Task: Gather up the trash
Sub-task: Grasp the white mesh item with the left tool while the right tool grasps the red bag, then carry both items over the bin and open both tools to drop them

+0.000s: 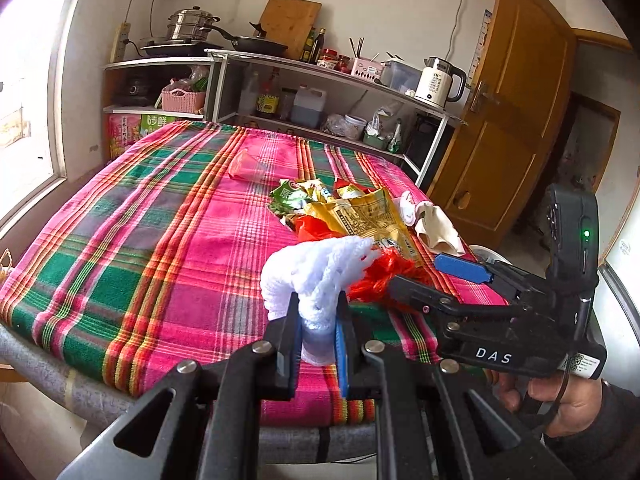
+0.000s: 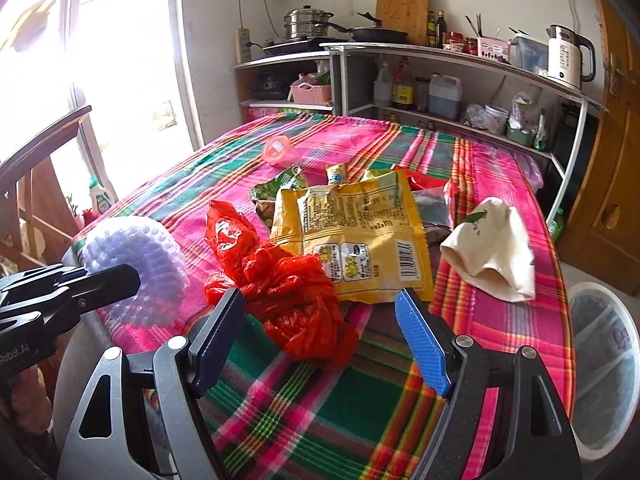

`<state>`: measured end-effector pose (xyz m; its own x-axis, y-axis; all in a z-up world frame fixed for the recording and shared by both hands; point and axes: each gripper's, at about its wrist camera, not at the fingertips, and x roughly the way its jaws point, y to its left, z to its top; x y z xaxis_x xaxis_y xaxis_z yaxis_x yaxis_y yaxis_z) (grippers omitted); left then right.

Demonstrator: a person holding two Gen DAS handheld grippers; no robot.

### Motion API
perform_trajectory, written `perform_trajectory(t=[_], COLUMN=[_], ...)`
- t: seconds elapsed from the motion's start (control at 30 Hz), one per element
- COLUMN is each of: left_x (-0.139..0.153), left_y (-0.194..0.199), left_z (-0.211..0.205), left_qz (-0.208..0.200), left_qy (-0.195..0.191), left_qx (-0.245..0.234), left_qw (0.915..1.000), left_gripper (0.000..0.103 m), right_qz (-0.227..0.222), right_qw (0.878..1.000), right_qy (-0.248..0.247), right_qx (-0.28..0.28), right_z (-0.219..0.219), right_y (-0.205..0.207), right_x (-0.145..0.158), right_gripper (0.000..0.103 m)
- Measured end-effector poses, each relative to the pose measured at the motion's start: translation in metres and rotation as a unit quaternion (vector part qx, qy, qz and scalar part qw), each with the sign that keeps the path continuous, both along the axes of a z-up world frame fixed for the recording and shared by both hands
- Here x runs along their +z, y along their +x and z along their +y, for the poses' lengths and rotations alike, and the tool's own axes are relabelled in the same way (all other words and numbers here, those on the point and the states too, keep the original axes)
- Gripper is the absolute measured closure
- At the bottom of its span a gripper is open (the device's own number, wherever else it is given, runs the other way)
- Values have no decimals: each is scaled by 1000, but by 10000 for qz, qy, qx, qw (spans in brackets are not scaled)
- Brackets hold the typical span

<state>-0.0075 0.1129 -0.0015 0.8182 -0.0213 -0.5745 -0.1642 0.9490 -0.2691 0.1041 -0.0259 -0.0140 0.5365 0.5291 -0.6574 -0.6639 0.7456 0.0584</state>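
My left gripper (image 1: 318,300) is shut on a white foam net sleeve (image 1: 316,272) and holds it over the near edge of the plaid-covered table (image 1: 160,240); the sleeve also shows in the right wrist view (image 2: 136,264). My right gripper (image 2: 320,300) is open, its jaws on either side of a crumpled red plastic bag (image 2: 280,288). Behind the bag lie a yellow snack packet (image 2: 352,232), green wrappers (image 2: 280,188), a cream cloth pouch (image 2: 496,252) and a pink plastic cup on its side (image 2: 280,152).
A white bin with a clear liner (image 2: 604,368) stands by the table's right edge. Shelves with a kettle (image 2: 568,56), bottles and pots line the far wall. A wooden door (image 1: 512,120) is at the right, a window and a wooden chair (image 2: 36,176) at the left.
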Motion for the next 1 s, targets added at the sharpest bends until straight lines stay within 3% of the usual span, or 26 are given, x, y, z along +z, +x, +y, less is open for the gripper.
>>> perform_trajectory(t=[0.07, 0.2, 0.47, 0.5, 1.0], left_x=[-2, -6, -7, -6, 11], left_y=[0, 2, 4, 4, 22], left_z=[3, 6, 4, 3, -40], left_qz=[34, 172, 351, 353, 215], left_qy=[6, 66, 247, 264, 409], left_qx=[31, 104, 267, 276, -189], left_qw=[10000, 9998, 9987, 9986, 9988], left_gripper=[89, 89, 89, 89, 89], right_qz=[107, 379, 544, 561, 418], right_qw=[9999, 9989, 9983, 9981, 9934], right_qy=[-29, -133, 186, 232, 738], right_qx=[83, 260, 115, 102, -769], right_z=[5, 12, -4, -8, -85], right_y=[4, 5, 3, 2, -11], right_x=[-4, -12, -7, -6, 15], right_gripper=[27, 47, 52, 64, 64])
